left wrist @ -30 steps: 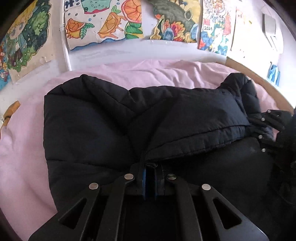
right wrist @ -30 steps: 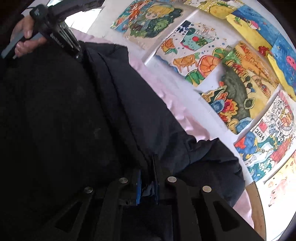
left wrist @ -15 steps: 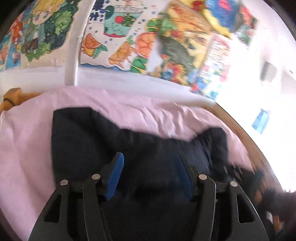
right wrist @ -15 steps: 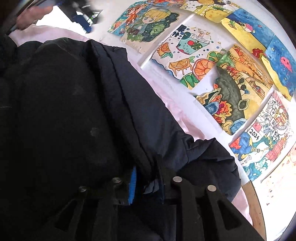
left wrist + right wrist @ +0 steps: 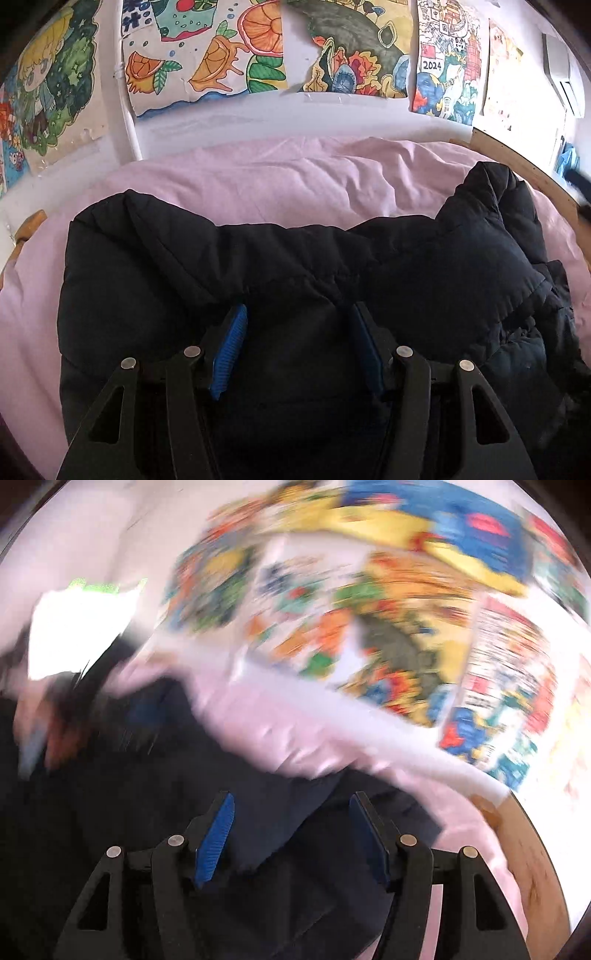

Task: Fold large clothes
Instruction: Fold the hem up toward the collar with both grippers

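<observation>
A black padded jacket (image 5: 258, 266) lies folded on a pink bed sheet (image 5: 295, 184). My left gripper (image 5: 299, 314) is open just above the jacket's near half, with blue pads (image 5: 231, 350) spread and nothing between them. In the right wrist view, which is heavily blurred, my right gripper (image 5: 291, 801) is open over the jacket (image 5: 147, 812) near its edge by the pink sheet (image 5: 295, 738). A sleeve or collar part (image 5: 491, 192) sticks up at the jacket's far right.
A white wall (image 5: 295, 107) with several colourful drawings (image 5: 207, 55) runs behind the bed. A wooden bed frame edge (image 5: 524, 166) curves along the right side, and shows in the right wrist view (image 5: 532, 867). An air conditioner (image 5: 561, 74) hangs at upper right.
Both grippers let go of the jacket and opened. The left opened first and pulled back and up. The right opened in the last half second and is swinging fast.
</observation>
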